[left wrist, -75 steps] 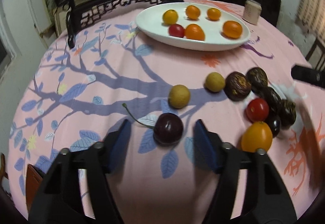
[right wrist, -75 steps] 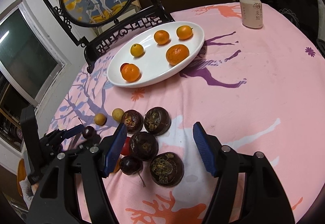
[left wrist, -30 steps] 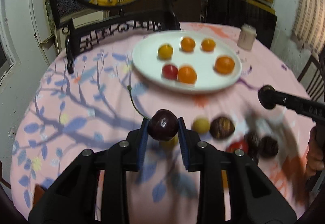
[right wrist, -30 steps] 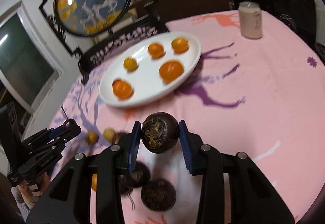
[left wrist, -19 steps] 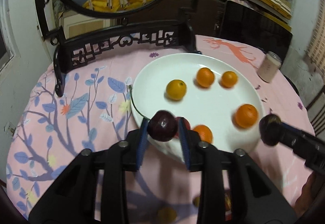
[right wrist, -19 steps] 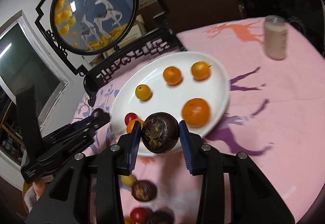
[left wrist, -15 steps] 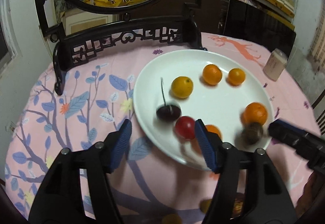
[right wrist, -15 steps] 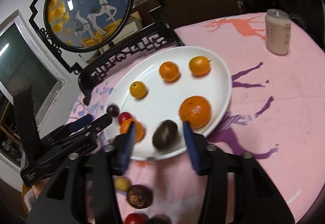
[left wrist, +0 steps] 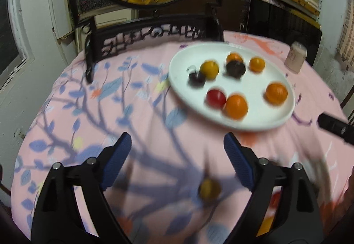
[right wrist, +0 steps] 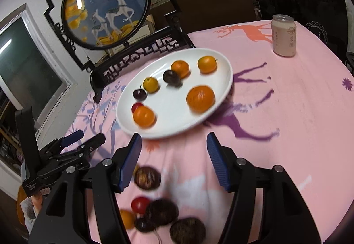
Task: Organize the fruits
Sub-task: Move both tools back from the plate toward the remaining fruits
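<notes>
In the left view the left gripper, spread and empty, has a yellow fruit just below its gap, while in the right view the right gripper, also spread, hangs over dark fruits lying low-left, plate beyond.

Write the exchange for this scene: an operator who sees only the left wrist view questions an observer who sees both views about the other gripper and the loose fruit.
Operator: I see only a dark tip at my right edge. Is the right gripper carrying anything?
Observer: No. The right gripper is open, with nothing between its fingers.
Operator: Which dark fruit lies off the plate?
Observer: Three dark round fruits lie on the cloth near that gripper.
</notes>
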A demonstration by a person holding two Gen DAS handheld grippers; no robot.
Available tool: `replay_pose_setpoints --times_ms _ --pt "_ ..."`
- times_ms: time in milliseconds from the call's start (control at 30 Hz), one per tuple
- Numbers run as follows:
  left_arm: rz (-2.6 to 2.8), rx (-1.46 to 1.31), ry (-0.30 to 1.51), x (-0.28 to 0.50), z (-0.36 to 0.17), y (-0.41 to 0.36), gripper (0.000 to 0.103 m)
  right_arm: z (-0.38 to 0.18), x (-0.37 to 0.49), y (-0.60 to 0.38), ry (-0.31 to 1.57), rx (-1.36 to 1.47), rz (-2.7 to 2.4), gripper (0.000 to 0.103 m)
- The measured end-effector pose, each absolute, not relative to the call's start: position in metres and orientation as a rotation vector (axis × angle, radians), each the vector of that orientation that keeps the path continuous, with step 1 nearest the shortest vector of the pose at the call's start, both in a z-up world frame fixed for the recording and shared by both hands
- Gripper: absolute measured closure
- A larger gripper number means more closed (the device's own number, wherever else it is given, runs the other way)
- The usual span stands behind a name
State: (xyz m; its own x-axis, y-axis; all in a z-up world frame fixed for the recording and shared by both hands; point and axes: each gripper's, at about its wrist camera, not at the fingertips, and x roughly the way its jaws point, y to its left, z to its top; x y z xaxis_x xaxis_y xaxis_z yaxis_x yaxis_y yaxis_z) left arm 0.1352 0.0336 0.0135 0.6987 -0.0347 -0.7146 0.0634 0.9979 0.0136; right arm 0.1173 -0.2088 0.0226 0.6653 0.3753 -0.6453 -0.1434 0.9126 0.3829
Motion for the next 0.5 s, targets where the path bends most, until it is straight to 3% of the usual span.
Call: replay_pose_setpoints --times_ms 233,367,500 --pt "-0.021 0.101 0.816 0.111 -0.003 0.033 0.009 0.021 0.086 -0.218 0.776 0.33 0.296 0.039" --pt "-0.024 0.16 0.808 0.106 -0.008 0.022 0.009 0.02 0.078 -0.217 0.777 0.327 0.289 0.028" --pt "-0.039 0.213 0.808 0.103 -0.015 0.012 0.009 0.018 0.079 -0.215 0.783 0.311 0.285 0.027"
